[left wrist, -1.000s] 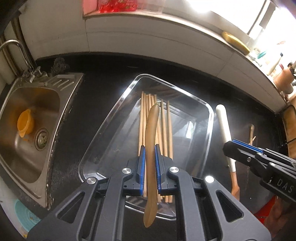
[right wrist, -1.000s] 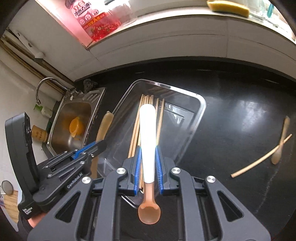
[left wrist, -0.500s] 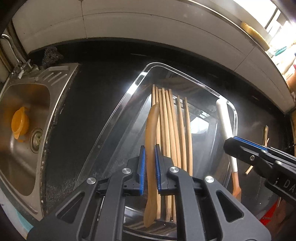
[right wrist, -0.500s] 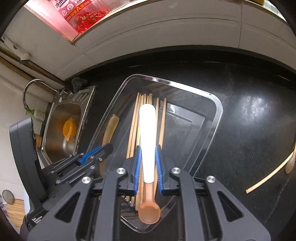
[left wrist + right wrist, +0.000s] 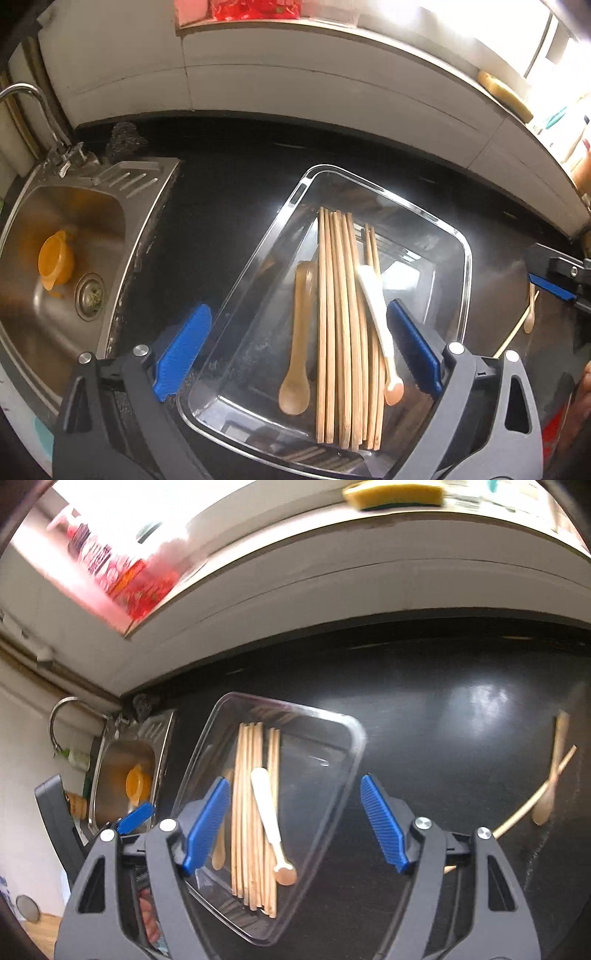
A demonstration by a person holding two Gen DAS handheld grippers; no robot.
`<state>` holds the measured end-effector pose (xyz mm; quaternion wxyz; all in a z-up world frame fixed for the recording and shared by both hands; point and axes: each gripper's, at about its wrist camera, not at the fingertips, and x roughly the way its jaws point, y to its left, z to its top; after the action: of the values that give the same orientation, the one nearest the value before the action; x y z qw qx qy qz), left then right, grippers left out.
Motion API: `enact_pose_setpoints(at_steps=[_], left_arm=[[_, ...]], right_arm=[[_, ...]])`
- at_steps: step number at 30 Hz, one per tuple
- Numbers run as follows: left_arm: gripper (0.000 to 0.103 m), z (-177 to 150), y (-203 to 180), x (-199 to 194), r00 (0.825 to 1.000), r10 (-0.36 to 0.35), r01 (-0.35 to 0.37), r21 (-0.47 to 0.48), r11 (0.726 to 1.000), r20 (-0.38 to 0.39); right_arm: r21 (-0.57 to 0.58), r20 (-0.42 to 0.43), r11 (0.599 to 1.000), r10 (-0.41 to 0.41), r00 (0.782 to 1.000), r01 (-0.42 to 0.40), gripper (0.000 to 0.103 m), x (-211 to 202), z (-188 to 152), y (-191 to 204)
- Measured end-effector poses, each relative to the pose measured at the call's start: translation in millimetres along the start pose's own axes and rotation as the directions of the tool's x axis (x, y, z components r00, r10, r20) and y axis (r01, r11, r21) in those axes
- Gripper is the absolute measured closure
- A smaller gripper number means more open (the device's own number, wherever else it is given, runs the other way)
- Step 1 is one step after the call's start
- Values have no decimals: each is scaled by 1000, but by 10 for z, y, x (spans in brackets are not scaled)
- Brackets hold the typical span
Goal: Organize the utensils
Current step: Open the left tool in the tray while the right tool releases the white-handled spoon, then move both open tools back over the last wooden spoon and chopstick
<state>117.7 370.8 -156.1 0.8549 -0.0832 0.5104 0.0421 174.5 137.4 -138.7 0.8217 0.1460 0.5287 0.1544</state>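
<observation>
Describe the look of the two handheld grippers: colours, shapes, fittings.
Both the left gripper and the right gripper have dark grey, triangulated plastic linkage arms with cut-out windows, round silver bolts at the pivots, and ribbed bright blue pads on their fingers. No cables or readable markings show.

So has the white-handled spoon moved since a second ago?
Yes. The white-handled spoon has dropped from the right gripper onto the chopsticks in the clear tray.

Clear tray [image 5: 463, 258] on black counter [image 5: 221, 206]; tan chopsticks [image 5: 340, 332]; tan wooden spoon [image 5: 301, 332] at 9 o'clock; white-handled, peach-tipped spoon [image 5: 376, 317] at 3; blue ribbed gripper pads [image 5: 181, 354]; orange cup [image 5: 55, 264].
</observation>
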Motion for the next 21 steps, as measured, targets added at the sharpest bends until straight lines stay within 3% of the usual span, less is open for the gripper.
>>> enact_pose_setpoints(at_steps=[5,8,11,12,16,18,21], left_arm=[[10,-38,-45,-119,1000,-17,17,-2,1000,9],[10,-51,-79,-185,999,-27,27,6,1000,18],[10,-89,-196,-288,999,-39,38,29,999,28],[10,-105,-255,-322,999,-44,42,43,998,30],[10,-175,-469,-412,998,-59,56,95,994,30],[10,-219,-582,-430,998,-64,61,124,990,24],[10,-290,-769,-428,998,-68,66,155,986,12]], right_arm=[[73,28,997,-42,999,40,32,-129,-70,-298],[91,45,982,-171,984,166,32,-113,-147,-521],[39,60,934,-357,932,355,32,19,-244,-664],[-4,69,895,-445,893,446,32,129,-287,-713],[-119,71,799,-586,808,590,32,498,-454,-858],[-163,76,763,-622,779,625,32,586,-574,-915],[-208,123,739,-631,766,641,32,484,-805,-984]])
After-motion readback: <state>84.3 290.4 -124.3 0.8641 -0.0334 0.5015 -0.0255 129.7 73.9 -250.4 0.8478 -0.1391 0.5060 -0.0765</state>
